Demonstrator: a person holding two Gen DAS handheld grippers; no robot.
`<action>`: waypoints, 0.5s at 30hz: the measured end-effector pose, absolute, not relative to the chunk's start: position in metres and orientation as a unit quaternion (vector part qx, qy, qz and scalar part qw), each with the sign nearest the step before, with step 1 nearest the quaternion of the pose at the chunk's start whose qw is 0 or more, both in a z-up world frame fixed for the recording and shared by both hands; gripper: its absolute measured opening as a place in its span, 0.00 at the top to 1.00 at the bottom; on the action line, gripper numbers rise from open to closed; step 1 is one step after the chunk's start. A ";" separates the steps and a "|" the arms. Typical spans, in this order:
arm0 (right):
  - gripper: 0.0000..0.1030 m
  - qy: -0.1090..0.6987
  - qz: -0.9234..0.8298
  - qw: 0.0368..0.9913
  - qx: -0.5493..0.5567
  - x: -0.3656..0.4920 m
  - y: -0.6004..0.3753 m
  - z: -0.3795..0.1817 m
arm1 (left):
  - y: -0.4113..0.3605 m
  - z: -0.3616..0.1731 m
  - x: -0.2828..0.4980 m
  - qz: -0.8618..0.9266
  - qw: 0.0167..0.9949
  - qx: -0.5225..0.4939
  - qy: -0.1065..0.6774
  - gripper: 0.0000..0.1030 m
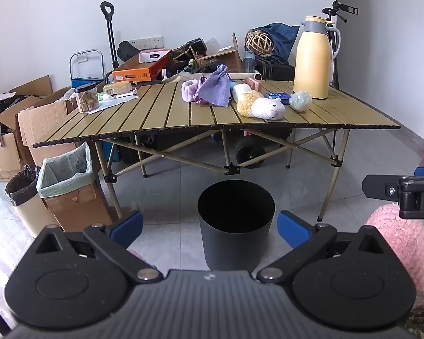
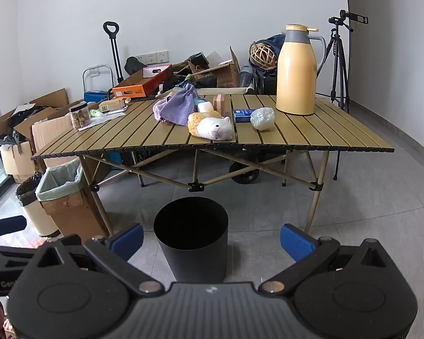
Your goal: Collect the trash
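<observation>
Inside of the black bin [image 1: 236, 223] lost in shadow, contents impossible to make out; near wall cut off behind the left tool [image 1: 209, 227] body. Same bin [image 2: 191, 243] standing on the grey floor in front of the counter [image 2: 311, 132], seen between the blue pads of the right tool [image 2: 211, 240]. Both tools spread wide, released, grasping nothing, touching nothing. Crumpled clear plastic wad [image 1: 300, 100] lying on the counter [image 1: 144, 113] just beside the yellow thermos [image 1: 313, 56] and a small blue box [image 1: 277, 96]; print on the box too small to read. Plush alpaca [image 2: 210, 127] near the counter's front edge, partly covering a white roll. Clutter behind the counter heaped and hard to sort out. Pink fuzzy shape [image 1: 401, 240] cropped at the right edge.
</observation>
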State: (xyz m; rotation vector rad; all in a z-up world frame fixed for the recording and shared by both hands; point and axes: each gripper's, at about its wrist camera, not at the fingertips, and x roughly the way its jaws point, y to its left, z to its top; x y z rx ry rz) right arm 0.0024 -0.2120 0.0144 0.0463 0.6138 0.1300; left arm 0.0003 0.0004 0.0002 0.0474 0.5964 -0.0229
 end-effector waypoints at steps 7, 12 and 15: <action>0.00 0.302 0.064 0.951 0.023 0.002 -0.212 0.015 | 0.000 0.000 0.000 -0.010 0.956 0.026 0.293 0.00; 0.00 0.302 0.064 0.951 0.022 0.002 -0.212 0.015 | 0.000 0.000 0.000 -0.010 0.956 0.026 0.293 0.00; 0.00 0.302 0.064 0.951 0.022 0.003 -0.211 0.014 | 0.001 0.000 0.000 -0.010 0.956 0.025 0.293 0.00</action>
